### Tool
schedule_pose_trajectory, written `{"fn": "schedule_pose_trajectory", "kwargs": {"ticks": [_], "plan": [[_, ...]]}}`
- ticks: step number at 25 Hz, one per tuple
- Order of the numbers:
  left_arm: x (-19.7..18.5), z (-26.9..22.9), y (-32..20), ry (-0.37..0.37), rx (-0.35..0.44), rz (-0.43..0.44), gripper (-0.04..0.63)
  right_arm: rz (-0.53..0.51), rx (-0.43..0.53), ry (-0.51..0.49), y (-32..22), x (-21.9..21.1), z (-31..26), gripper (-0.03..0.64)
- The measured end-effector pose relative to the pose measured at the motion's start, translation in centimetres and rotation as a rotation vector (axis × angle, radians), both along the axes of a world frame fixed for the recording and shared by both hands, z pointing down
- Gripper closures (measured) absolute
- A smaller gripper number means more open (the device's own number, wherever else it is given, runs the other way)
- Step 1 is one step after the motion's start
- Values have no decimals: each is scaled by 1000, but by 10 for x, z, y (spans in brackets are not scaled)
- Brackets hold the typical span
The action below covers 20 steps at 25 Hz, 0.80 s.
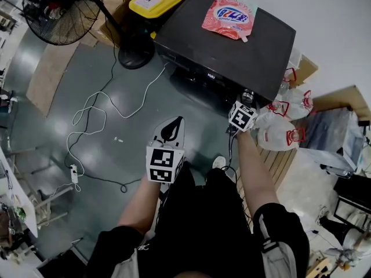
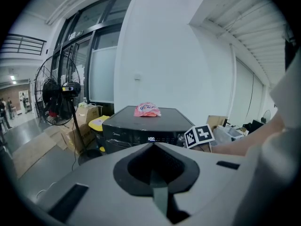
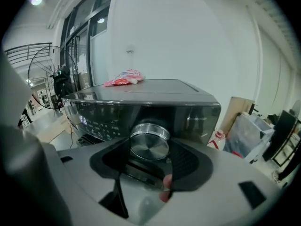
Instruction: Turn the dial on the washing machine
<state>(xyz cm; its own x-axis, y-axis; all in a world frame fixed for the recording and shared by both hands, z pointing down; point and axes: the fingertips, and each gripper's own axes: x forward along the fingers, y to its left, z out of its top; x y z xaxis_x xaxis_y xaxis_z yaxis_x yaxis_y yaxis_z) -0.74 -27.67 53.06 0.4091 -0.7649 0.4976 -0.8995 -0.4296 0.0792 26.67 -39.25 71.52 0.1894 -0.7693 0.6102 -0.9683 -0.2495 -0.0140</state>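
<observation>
The black washing machine (image 1: 232, 45) stands ahead of me, and its lit control panel (image 3: 101, 119) faces me. Its silver dial (image 3: 149, 147) is at the front right corner. My right gripper (image 3: 149, 134) reaches it, with one jaw on each side of it, shut on the dial; from the head view the right gripper (image 1: 246, 100) is at the machine's front edge. My left gripper (image 1: 172, 129) hangs back over the floor, shut and empty, and its closed tips (image 2: 153, 147) point at the machine (image 2: 141, 128).
A pink pouch (image 1: 230, 15) lies on the machine's lid. Tied plastic bags (image 1: 284, 126) are piled to the right of the machine. On the left are a standing fan (image 1: 61, 10), a yellow-lidded box (image 1: 155, 0), and a white cable (image 1: 98, 112) with a power strip (image 1: 74, 172) on the floor.
</observation>
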Motion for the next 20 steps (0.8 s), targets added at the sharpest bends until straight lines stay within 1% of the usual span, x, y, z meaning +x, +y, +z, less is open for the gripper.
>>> {"fn": "schedule_pose_trajectory", "kwargs": {"ticks": [7,10,12,16,20], "plan": [[5,-3,-1,-8,2,12,583,-6,3,-18,-1,1,1,345],[4,-2,0,-12,1,13,583,-3,7,-43,1,1,0,345],[4,-3,1,-14,0,14,583,11,16,-95,1,2,-2,345],[7,-4,0,-16,5,16,583,49,52,-266,0,5,-3,345],[9,-6,1,-14,9,15,583,62,69,-360,1,6,-2,345]]}}
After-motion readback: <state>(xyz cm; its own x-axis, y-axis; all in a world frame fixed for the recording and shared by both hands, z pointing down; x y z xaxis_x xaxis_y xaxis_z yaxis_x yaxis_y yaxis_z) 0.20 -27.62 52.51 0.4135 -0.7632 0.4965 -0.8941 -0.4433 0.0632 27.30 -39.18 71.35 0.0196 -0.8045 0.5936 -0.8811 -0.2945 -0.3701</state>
